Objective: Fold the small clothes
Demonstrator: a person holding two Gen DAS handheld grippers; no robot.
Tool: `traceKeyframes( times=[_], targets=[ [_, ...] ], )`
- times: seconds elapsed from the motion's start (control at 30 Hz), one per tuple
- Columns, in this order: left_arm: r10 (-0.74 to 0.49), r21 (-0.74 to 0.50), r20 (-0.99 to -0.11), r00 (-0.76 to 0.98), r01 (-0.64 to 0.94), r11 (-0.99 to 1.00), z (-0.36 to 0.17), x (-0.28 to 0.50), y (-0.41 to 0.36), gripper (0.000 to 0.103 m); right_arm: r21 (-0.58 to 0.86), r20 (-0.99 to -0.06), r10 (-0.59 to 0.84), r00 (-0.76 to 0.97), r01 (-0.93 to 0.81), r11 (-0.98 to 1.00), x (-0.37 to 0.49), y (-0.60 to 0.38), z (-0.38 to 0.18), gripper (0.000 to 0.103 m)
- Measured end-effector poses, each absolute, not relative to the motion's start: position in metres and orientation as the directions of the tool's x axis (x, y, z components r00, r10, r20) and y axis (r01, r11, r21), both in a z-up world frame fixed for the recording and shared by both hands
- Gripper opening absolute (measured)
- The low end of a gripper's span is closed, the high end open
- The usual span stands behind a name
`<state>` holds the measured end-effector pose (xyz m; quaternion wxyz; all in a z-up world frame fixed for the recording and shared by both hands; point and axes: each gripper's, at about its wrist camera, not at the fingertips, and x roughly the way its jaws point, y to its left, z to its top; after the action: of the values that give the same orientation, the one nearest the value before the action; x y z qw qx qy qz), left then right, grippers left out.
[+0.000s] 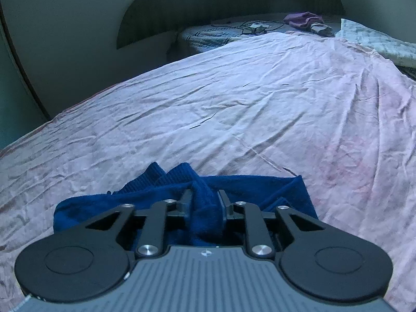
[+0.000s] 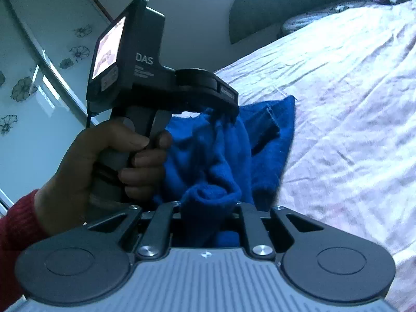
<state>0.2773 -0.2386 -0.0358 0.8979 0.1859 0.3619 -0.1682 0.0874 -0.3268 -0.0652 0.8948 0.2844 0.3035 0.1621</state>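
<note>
A dark blue knitted garment point(image 1: 260, 189) lies bunched at the near edge of a pink-white bed sheet point(image 1: 247, 98). My left gripper point(image 1: 204, 200) is shut on a fold of it, cloth filling the gap between the fingers. In the right wrist view the same blue garment point(image 2: 215, 156) hangs lifted between both grippers. My right gripper point(image 2: 208, 205) is shut on a rolled edge of it. The left gripper body point(image 2: 145, 78), held by a hand in a red sleeve, grips the garment's upper edge just ahead.
The wrinkled sheet point(image 2: 351, 91) covers the bed. A purple cloth pile point(image 1: 305, 20) and cables lie on a quilt at the far end. A patterned pillow point(image 1: 377, 41) is at far right. A floral glass wardrobe door point(image 2: 39, 78) stands at left.
</note>
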Motion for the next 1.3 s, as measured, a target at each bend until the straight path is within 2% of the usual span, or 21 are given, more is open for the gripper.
traceKeyframes(
  times=[0.07,0.23,0.53,0.7,0.87,1.07,1.13,1.17,1.23,1.3],
  targets=[
    [-0.176,0.210,-0.707,0.685,0.441,0.873,-0.035,0.276,-0.239,0.041,0.612,-0.452,0.464,0.762,-0.114,0.782,0.087,-0.327,-0.067,0.013],
    [-0.192,0.203,-0.669,0.718,0.424,0.883,-0.023,0.274,-0.233,0.076,0.641,-0.448,0.480,0.754,-0.103,0.761,0.087,-0.331,-0.074,0.014],
    [-0.144,0.213,-0.551,0.822,0.306,0.928,0.022,0.261,-0.184,0.091,0.687,-0.436,0.509,0.742,-0.090,0.721,0.084,-0.339,-0.086,0.019],
    [-0.138,0.195,-0.546,0.826,0.286,0.938,0.027,0.234,-0.132,0.092,0.726,-0.416,0.526,0.742,-0.077,0.683,0.077,-0.347,-0.090,0.020],
    [-0.181,0.140,-0.596,0.782,0.323,0.936,0.015,0.196,-0.083,0.093,0.694,-0.442,0.506,0.741,-0.075,0.716,0.062,-0.353,-0.085,0.021],
    [-0.241,0.078,-0.677,0.696,0.393,0.916,-0.016,0.151,-0.049,0.093,0.618,-0.485,0.444,0.753,-0.063,0.784,0.051,-0.362,-0.070,0.028],
    [-0.269,0.058,-0.689,0.673,0.421,0.905,-0.023,0.139,-0.045,0.087,0.555,-0.497,0.357,0.791,-0.026,0.831,0.048,-0.364,-0.058,0.037],
    [-0.283,0.049,-0.699,0.657,0.439,0.897,-0.026,0.136,-0.044,0.085,0.534,-0.490,0.330,0.807,-0.022,0.845,0.050,-0.366,-0.051,0.037],
    [-0.303,0.055,-0.718,0.627,0.484,0.873,-0.031,0.129,-0.045,0.075,0.521,-0.465,0.318,0.826,-0.035,0.853,0.059,-0.370,-0.037,0.037],
    [-0.304,0.084,-0.702,0.644,0.498,0.863,-0.025,0.129,-0.048,0.075,0.499,-0.444,0.328,0.834,-0.074,0.863,0.077,-0.368,-0.023,0.037]
  ],
)
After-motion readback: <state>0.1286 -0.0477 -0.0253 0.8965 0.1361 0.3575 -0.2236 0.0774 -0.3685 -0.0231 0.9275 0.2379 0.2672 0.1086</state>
